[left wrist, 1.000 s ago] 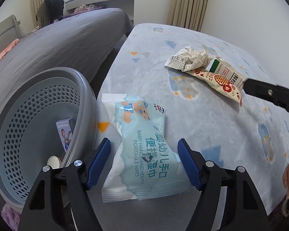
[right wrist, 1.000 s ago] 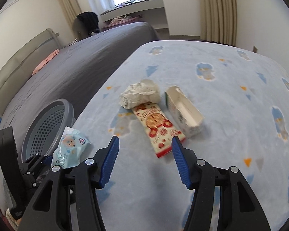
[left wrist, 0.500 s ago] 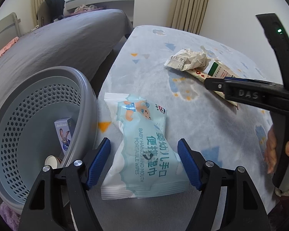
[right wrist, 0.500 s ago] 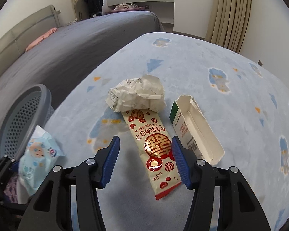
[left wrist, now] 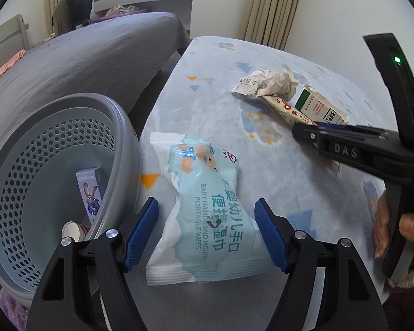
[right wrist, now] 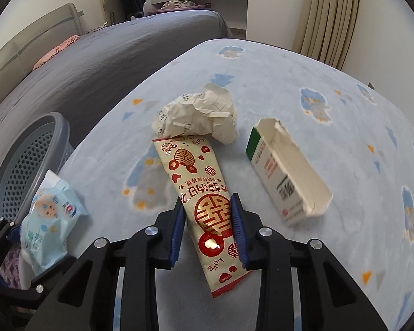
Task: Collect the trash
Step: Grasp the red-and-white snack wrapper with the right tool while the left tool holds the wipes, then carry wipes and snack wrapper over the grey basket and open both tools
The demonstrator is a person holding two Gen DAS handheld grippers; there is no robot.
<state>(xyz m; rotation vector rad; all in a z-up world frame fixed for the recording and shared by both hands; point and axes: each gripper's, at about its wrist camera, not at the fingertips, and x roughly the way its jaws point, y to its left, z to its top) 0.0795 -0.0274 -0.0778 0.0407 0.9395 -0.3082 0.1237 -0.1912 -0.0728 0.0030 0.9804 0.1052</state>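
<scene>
Right gripper (right wrist: 208, 231): its jaws are closing, with the blue pads against both long edges of the red-and-cream candy wrapper (right wrist: 198, 193), which lies flat between them on the blue blanket (right wrist: 303, 82).
Left gripper (left wrist: 207, 229): jaws spread wide on either side of the pale blue wet-wipes pack (left wrist: 207, 220); the pads stand clear of it and nothing is gripped.
Wet-wipes pack: lies flat on the blanket at its near left edge, just beside the basket.
Candy wrapper: a long narrow packet running from near to far; its far end touches the crumpled paper.
Crumpled paper (right wrist: 198, 118): a white printed wad, at the far end of the wrapper.
Torn carton (right wrist: 284, 171): an open white box with a green end, lying on its side just right of the wrapper, apart from it.
Basket (left wrist: 41, 165): grey, perforated, tilted on its side at the left edge of the blanket, the opening towards the camera; inside are a small box with a cartoon rabbit (left wrist: 91, 190) and a paper cup (left wrist: 71, 230).
Person's hand (left wrist: 394, 229): at the right edge, wrapped around the right gripper's handle.
Surroundings: a bed with a grey cover (right wrist: 110, 52) lies to the far left, beige curtains (right wrist: 328, 13) at the far right.
</scene>
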